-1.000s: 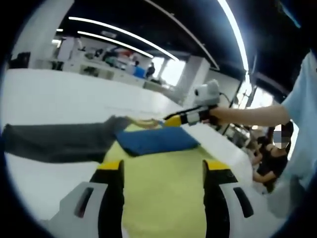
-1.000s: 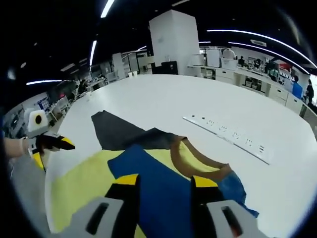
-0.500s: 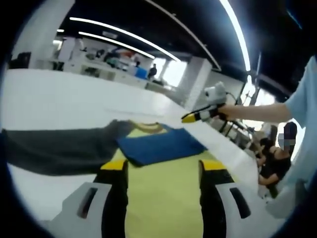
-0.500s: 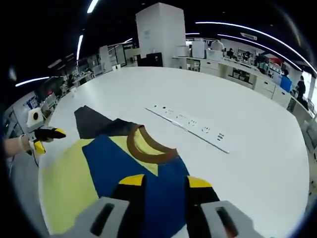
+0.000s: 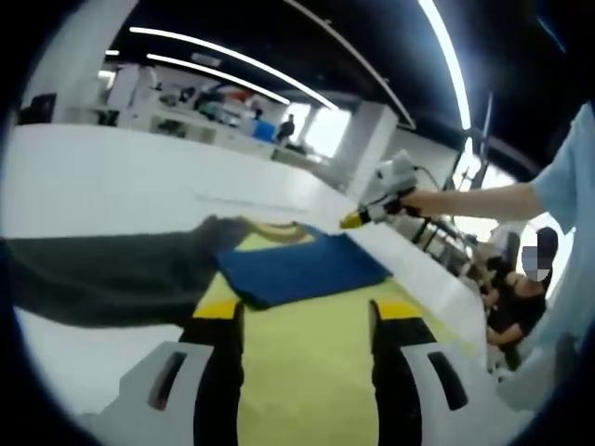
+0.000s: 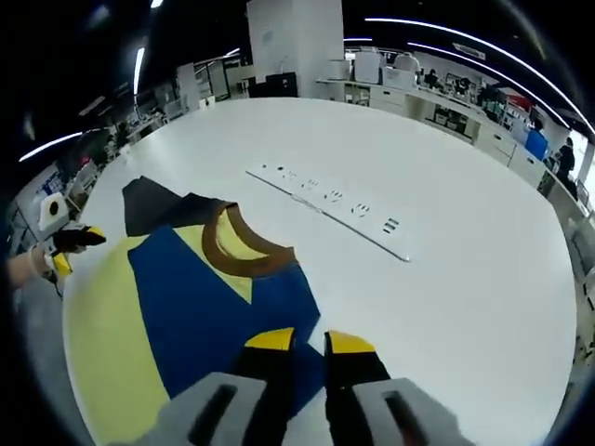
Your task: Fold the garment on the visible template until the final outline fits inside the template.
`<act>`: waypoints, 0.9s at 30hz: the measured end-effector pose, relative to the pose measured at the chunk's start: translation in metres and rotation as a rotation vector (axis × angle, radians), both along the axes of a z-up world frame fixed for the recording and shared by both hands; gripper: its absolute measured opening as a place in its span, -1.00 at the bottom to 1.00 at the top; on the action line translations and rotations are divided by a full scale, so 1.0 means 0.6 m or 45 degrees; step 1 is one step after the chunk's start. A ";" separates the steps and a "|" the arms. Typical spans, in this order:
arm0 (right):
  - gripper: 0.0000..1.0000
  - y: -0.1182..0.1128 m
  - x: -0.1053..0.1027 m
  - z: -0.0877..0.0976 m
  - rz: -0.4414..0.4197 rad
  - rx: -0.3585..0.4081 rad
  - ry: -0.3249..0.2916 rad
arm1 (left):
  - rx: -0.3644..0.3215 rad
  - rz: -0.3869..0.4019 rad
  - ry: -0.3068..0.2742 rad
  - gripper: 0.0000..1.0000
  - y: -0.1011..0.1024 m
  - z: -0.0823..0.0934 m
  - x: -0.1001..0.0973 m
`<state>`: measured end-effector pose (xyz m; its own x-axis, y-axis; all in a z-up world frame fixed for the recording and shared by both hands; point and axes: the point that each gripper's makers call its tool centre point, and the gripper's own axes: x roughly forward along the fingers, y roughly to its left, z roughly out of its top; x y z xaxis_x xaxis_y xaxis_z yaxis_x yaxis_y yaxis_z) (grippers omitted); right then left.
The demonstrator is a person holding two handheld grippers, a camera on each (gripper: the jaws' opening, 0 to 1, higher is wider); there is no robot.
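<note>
Low opposing views share the garment (image 5: 302, 269).

Right tongs (image 6: 309, 342) narrowed (jaws near touching), lifted off garment (image 6: 218, 302).

The garment (image 6: 209, 297) is deep blue and pale yellow with a brown collar (image 6: 237, 246) and a dark grey sleeve (image 5: 102, 274). The table (image 6: 446, 186) is white. Both grippers (image 5: 302, 321) (image 6: 310, 346) seem grey-white, their jaws black tipped with yellow.

A wide white table (image 6: 446, 186) spans mid-frame, with a white pillar (image 6: 293, 46) at top centre. Light strips (image 5: 223, 60) cross the dark ceiling; desks (image 6: 437, 111) line the upper right.
</note>
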<state>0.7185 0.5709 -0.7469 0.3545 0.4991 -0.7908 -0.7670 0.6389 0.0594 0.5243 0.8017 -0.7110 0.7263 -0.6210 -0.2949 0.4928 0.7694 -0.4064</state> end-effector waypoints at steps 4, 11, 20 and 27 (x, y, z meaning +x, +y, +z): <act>-0.90 0.014 0.001 -0.010 0.039 -0.003 0.051 | 0.005 -0.008 0.008 0.00 -0.005 -0.004 -0.002; -0.91 0.021 -0.007 -0.029 0.092 -0.054 0.108 | 0.026 -0.010 0.024 0.00 0.000 -0.009 -0.010; -1.00 -0.003 0.005 -0.030 0.092 -0.123 0.125 | 0.029 -0.002 0.016 -0.02 -0.002 -0.005 -0.007; -1.00 0.001 0.012 -0.023 0.111 -0.092 0.114 | -0.003 0.022 0.009 0.00 -0.013 -0.004 0.026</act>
